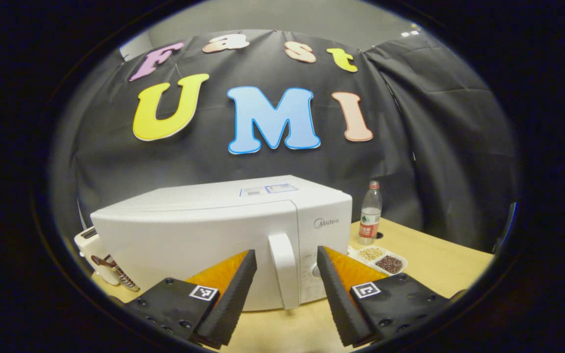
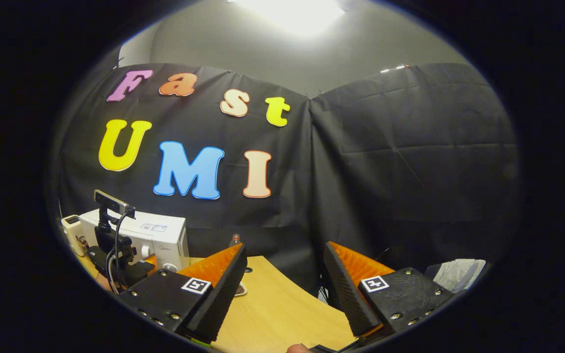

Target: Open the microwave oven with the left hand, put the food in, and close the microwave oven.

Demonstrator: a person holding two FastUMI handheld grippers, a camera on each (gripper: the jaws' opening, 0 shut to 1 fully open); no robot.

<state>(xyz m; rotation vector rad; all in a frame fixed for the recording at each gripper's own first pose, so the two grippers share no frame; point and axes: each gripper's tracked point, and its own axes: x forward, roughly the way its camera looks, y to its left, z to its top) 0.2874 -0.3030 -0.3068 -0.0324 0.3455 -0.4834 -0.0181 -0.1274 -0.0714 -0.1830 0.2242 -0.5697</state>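
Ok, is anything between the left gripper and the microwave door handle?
Nothing visible. In the left gripper view the left gripper is open, its fingers either side of the upright handle on the closed microwave, not yet touching it.

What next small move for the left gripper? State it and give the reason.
Probably ease the left gripper forward and close on the door handle. The microwave door looks shut, and the handle stands between the open fingers, apparently not yet gripped.

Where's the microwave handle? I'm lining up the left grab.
In the left gripper view, the handle stands between the open fingers, on the microwave door's right edge.
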